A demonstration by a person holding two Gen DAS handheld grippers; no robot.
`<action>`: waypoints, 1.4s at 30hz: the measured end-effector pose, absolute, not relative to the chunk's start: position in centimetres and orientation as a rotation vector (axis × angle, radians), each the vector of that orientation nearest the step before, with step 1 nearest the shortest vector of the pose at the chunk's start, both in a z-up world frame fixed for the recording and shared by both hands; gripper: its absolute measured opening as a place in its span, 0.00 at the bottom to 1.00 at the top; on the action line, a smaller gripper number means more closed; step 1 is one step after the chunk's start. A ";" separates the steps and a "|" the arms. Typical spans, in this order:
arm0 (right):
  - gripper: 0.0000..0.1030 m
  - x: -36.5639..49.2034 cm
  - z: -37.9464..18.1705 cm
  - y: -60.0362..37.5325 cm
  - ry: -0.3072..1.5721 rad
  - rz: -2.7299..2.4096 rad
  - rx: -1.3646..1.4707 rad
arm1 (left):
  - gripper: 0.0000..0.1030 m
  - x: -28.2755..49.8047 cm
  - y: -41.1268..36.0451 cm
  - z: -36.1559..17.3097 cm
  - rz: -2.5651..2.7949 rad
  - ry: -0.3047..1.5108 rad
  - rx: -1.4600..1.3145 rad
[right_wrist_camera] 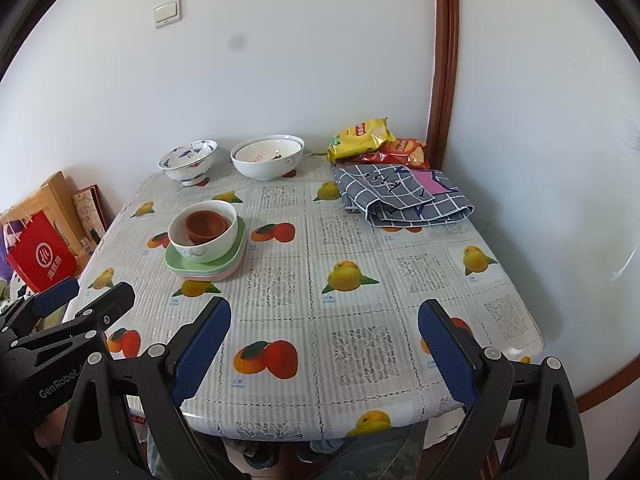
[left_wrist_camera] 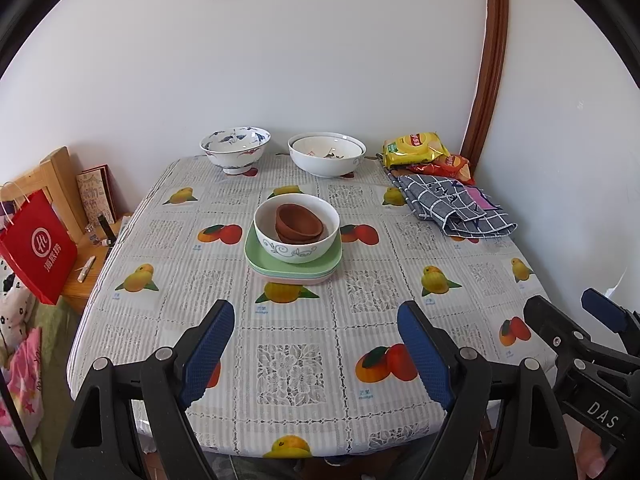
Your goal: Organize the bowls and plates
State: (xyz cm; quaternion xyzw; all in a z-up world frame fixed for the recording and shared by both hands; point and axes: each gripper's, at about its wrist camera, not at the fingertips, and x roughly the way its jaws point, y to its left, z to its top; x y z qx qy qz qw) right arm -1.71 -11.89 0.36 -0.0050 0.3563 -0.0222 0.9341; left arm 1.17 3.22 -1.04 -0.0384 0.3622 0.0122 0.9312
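A stack of pastel plates point(left_wrist_camera: 294, 271) point(right_wrist_camera: 200, 271), green on top, sits mid-table. On it stands a white bowl with a blue scroll pattern point(left_wrist_camera: 296, 247) point(right_wrist_camera: 208, 251), and small brown bowls point(left_wrist_camera: 298, 220) point(right_wrist_camera: 206, 224) are nested inside. Against the back wall are a blue-and-white footed bowl point(left_wrist_camera: 235, 152) point(right_wrist_camera: 188, 162) and nested white bowls point(left_wrist_camera: 326, 160) point(right_wrist_camera: 266, 165). My left gripper point(left_wrist_camera: 316, 312) point(right_wrist_camera: 96, 288) hovers open over the table's near edge, nothing between its fingers. My right gripper point(right_wrist_camera: 325, 306) point(left_wrist_camera: 564, 302) is beside it to the right, also open with nothing in it.
The table point(left_wrist_camera: 280, 360) carries a fruit-print cloth. Snack bags point(left_wrist_camera: 416, 146) and a folded checked cloth point(left_wrist_camera: 456, 204) lie at the back right corner by the wall. A red paper bag point(left_wrist_camera: 38, 248) hangs off a wooden chair to the left.
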 end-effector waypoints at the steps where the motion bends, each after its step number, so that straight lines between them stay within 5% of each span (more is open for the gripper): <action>1: 0.91 -1.7 0.3 -11.9 0.729 -0.047 -0.010 | 0.80 1.2 3.2 -1.0 0.024 0.741 -0.079; 42: 0.91 -2.2 0.4 -11.7 0.718 -0.037 -0.018 | 0.80 0.9 3.5 -1.3 0.027 0.743 -0.081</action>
